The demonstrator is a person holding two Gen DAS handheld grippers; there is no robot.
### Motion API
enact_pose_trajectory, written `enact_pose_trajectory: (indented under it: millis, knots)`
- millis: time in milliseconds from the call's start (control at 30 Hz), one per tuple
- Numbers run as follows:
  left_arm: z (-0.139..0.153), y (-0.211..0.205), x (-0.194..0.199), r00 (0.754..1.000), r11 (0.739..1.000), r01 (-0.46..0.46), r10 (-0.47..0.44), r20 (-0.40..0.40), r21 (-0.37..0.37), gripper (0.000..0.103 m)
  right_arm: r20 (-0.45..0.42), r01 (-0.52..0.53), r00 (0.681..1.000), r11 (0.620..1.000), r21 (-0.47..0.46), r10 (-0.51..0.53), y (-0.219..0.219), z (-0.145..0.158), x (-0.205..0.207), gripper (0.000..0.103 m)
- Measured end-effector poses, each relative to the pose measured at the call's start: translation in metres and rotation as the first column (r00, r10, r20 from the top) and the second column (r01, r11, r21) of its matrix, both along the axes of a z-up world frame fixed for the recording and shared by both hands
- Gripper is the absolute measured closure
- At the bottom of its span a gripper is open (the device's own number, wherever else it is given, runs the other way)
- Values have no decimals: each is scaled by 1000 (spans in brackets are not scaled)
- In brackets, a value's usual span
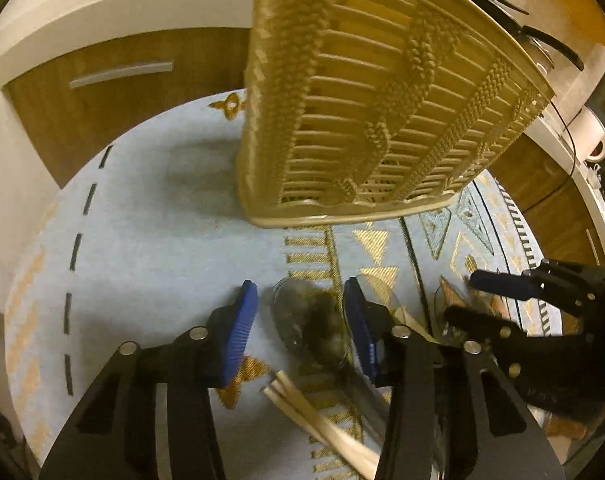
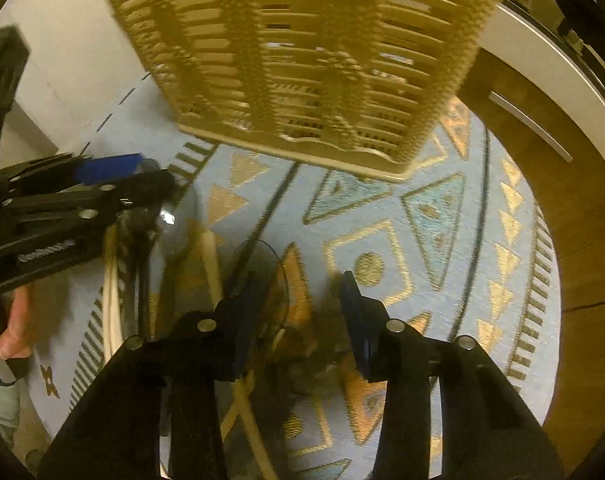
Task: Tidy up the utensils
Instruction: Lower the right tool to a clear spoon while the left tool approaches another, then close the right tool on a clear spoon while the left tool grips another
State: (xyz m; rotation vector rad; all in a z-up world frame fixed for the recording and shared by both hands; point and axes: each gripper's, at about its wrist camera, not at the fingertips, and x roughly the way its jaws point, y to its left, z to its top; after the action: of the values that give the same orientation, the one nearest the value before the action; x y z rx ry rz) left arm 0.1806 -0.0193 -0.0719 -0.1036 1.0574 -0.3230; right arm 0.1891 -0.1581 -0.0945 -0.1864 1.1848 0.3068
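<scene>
A tan woven-pattern plastic basket (image 1: 366, 96) stands on a light blue rug; it also shows in the right wrist view (image 2: 302, 52). My left gripper (image 1: 300, 320) is open, its blue pads either side of a clear plastic spoon (image 1: 310, 328) lying on the rug. Wooden chopsticks (image 1: 322, 424) lie beside the spoon. My right gripper (image 2: 298, 312) is open over another clear utensil (image 2: 270, 280) and chopsticks (image 2: 246, 400). The right gripper shows at the right of the left wrist view (image 1: 502, 296), and the left gripper at the left of the right wrist view (image 2: 102, 184).
The patterned blue and gold rug (image 2: 442, 240) covers the floor. Wooden cabinets with metal handles (image 1: 122, 74) and a white countertop (image 1: 102, 4) stand behind the basket. A black cable (image 1: 562, 168) hangs at the right. A hand (image 2: 10, 332) holds the left gripper.
</scene>
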Motion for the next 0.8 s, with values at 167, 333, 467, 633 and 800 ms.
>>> enact_pose_trajectory:
  millis: [167,333,467,633,800]
  knots:
    - [0,5,-1,1000,1000,-12,12,-20,8,61,-22,10,1000,999,38,-9,-8,-2,8,65]
    - [-3,5,-5,1000,1000,-11,11,-4,5,92,1,6,1000,1000,0,-6,-1,-3,3,93]
    - [1,12,-9,999,998,31,-29,32,-54,93,27,27,999,1000,8,-27,-6,1,-5,96]
    - [7,26,-8,994,993,106,-105,21,-60,93,33,80,996,995,54,-82,-25,10,-12,97]
    - [10,39,-7,993,992,116,-116,15,-56,90,28,106,994,990,97,-110,-49,18,-13,97]
